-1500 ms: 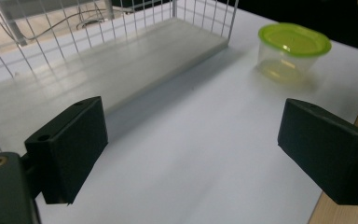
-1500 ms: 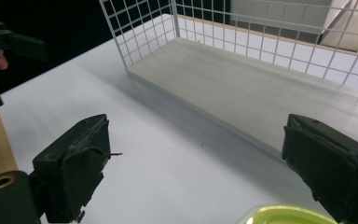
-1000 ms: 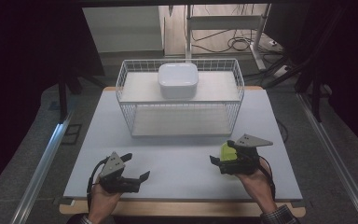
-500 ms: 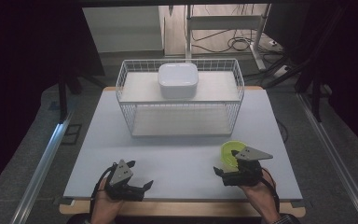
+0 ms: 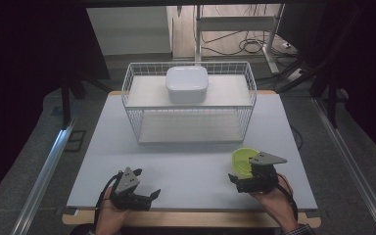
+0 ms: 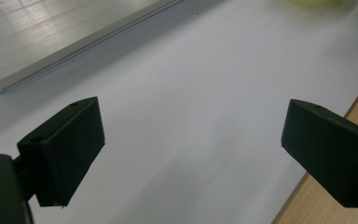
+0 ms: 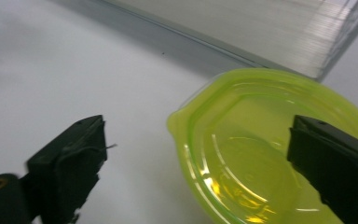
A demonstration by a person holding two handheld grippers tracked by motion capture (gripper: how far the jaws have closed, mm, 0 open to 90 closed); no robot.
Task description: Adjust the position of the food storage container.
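The right tool (image 5: 241,179) sits low over the near right part of the worktop (image 5: 191,166), its jaws spread wide and gripping nothing. The lid (image 5: 243,159), a lime-green see-through disc, lies flat on the worktop just ahead of this tool. In the right gripper view the lid (image 7: 261,154) spreads ahead of the gap between the jaws and toward the right-hand one, whose tip overlaps the lid's edge in the picture; whether they touch cannot be told. The left-hand jaw stands clear of it, over bare worktop.

The left tool (image 5: 148,197) is at the near left edge, well apart from the right tool, with its jaws likewise spread wide and empty. In the left gripper view only bare worktop (image 6: 191,116) lies between them, and a blurred bit of the lid (image 6: 313,2) shows far ahead to the right.

Beyond both tools stands a white wire rack (image 5: 188,105). A white box (image 5: 186,83) rests on the rack's upper shelf, well apart from either tool.
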